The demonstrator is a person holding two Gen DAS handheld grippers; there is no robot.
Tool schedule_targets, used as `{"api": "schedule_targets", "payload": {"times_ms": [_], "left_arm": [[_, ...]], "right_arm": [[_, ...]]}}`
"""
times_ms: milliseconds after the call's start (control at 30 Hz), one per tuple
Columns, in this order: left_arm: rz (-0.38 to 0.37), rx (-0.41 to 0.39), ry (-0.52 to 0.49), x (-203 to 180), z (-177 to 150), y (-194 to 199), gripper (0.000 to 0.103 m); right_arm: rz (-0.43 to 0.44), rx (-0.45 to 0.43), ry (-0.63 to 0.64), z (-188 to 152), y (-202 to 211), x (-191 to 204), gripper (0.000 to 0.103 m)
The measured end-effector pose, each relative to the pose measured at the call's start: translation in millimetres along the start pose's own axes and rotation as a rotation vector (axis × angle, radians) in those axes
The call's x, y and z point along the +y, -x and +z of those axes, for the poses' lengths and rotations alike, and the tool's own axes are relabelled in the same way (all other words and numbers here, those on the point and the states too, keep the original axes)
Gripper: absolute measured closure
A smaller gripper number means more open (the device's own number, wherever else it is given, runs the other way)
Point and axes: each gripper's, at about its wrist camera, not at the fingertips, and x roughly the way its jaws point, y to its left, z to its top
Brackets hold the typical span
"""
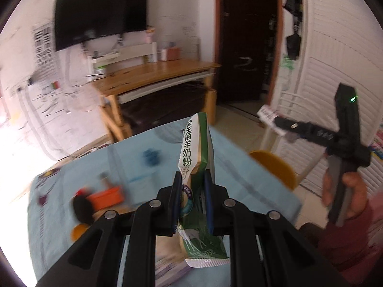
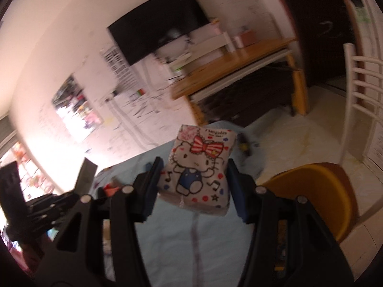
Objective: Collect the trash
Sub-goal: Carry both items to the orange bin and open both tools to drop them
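My left gripper [image 1: 191, 179] is shut on a green and white milk powder packet [image 1: 194, 141], held upright above the blue table [image 1: 239, 157]. My right gripper [image 2: 195, 165] is shut on a Hello Kitty tissue pack [image 2: 198, 167], lifted above the same blue table [image 2: 191, 234]. In the left wrist view the right gripper [image 1: 269, 117] shows at the far right in a hand, with the white pack [image 1: 268, 116] at its tip. The left gripper's body shows at the left edge of the right wrist view [image 2: 47, 203].
On the table lie an orange box [image 1: 107, 196], a black round thing [image 1: 82, 208], a blue object [image 1: 150, 156] and an orange lid [image 1: 80, 230]. A yellow-seated chair [image 2: 318, 191] stands at the right. A wooden desk [image 1: 155, 74] and TV [image 1: 100, 16] stand behind.
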Motion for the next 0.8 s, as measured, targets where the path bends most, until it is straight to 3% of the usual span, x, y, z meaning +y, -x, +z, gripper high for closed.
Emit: {"api": "schedule_targets", "payload": {"times_ms": [233, 400, 533, 567, 600, 800], "left_arm": [[-0.115, 0.102, -0.02, -59.5, 34.4, -62.4, 0.09], [-0.124, 0.144, -0.034, -90.4, 42.8, -95.3, 0.09], [-0.132, 0.173, -0.042, -108.1, 45.5, -114.8, 0.09], [-0.132, 0.178, -0.044, -112.6, 46.2, -118.4, 0.09], [-0.132, 0.185, -0.046, -117.7, 46.6, -124.3, 0.09], [-0.136, 0.22, -0.05, -137.5, 46.8, -148.1, 0.09]], "right_arm": [[-0.177, 0.04, -0.007, 2.9, -15.3, -44.5, 0.051], [-0.311, 0.108, 0.008, -5.9, -34.7, -74.0, 0.047], [-0.353, 0.144, -0.016, -11.0, -43.2, -92.5, 0.044], [-0.365, 0.14, -0.022, -11.7, -42.5, -94.7, 0.034], [-0.376, 0.127, -0.032, -10.9, -39.6, -98.3, 0.03], [-0.407, 0.052, -0.123, -1.8, -16.1, -121.1, 0.03]]}}
